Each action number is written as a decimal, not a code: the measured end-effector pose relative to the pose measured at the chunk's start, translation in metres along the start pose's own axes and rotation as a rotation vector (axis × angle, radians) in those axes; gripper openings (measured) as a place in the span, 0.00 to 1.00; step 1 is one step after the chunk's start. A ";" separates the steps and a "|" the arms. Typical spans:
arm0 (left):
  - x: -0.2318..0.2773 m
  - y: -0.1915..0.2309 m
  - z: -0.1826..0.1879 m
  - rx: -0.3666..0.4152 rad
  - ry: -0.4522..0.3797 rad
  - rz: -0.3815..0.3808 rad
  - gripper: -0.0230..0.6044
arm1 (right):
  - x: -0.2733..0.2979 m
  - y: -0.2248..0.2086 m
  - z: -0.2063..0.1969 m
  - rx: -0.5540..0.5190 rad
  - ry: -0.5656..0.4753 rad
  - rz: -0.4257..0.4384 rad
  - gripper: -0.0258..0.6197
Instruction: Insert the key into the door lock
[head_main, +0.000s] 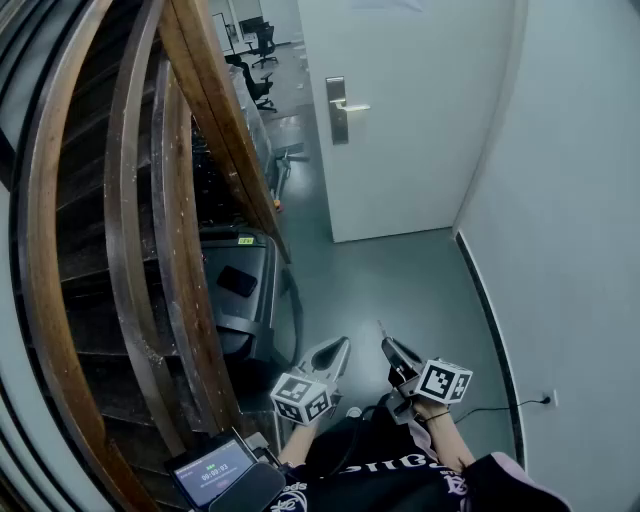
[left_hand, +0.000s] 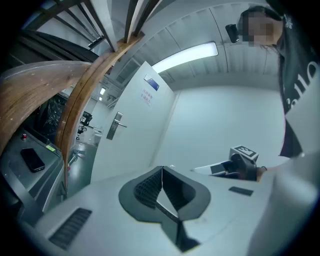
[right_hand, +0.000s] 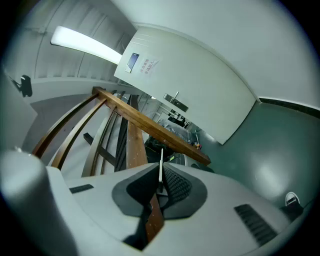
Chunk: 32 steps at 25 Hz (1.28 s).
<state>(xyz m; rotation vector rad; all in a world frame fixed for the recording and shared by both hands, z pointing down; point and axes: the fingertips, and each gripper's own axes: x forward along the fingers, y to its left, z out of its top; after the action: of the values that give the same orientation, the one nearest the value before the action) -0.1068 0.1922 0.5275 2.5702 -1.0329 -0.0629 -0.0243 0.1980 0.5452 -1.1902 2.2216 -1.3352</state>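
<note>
hallway, door far; l tongs pinched empty, r tongs low, gripping key.

key: thin silvery blade, is standing edge-on, being pinched in right gripper, well apart from white door | door lock: metal plate with lever handle, is sitting at that door's left edge

The door is viewed from well back and steeply above by the head view; from lower down it is caught off-centre in both gripper views.
</note>
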 end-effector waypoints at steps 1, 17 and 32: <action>0.002 0.003 0.003 -0.002 -0.003 -0.002 0.05 | 0.003 0.001 0.002 0.005 -0.004 0.003 0.10; 0.119 0.076 0.031 -0.028 0.002 0.041 0.05 | 0.088 -0.057 0.100 0.033 0.030 0.027 0.10; 0.280 0.143 0.099 -0.022 -0.078 0.183 0.05 | 0.211 -0.112 0.268 -0.043 0.165 0.144 0.10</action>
<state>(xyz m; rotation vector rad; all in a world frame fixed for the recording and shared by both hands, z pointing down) -0.0138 -0.1241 0.5121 2.4591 -1.2842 -0.1265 0.0643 -0.1497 0.5305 -0.9440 2.4105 -1.3782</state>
